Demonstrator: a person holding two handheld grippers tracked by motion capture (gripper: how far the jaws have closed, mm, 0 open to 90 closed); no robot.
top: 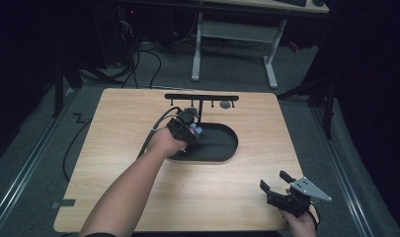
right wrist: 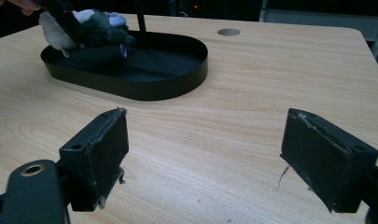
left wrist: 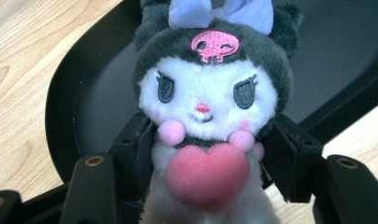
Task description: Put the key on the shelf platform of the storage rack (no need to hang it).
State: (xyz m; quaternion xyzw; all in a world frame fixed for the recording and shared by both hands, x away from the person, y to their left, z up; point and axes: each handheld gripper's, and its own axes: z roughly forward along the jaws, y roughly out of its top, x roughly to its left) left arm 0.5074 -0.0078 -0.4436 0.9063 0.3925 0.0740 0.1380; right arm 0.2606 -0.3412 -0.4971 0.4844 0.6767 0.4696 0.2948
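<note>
Squeezing the plush toy [left wrist: 207,116] tight around its body with my left gripper [top: 187,129], I hold it over the black tray [top: 222,143]. My right gripper [top: 279,183] sits far off near the table [top: 128,123] edge, jaws wide apart, holding nothing.

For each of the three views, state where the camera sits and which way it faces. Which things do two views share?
High view: above the table, looking forward and down; both forearms, left tool, right tool.
Left gripper view: on the left tool, facing the plush toy it grips.
Right gripper view: on the right tool, facing its open jaws.
Shared: toy, black tray.
</note>
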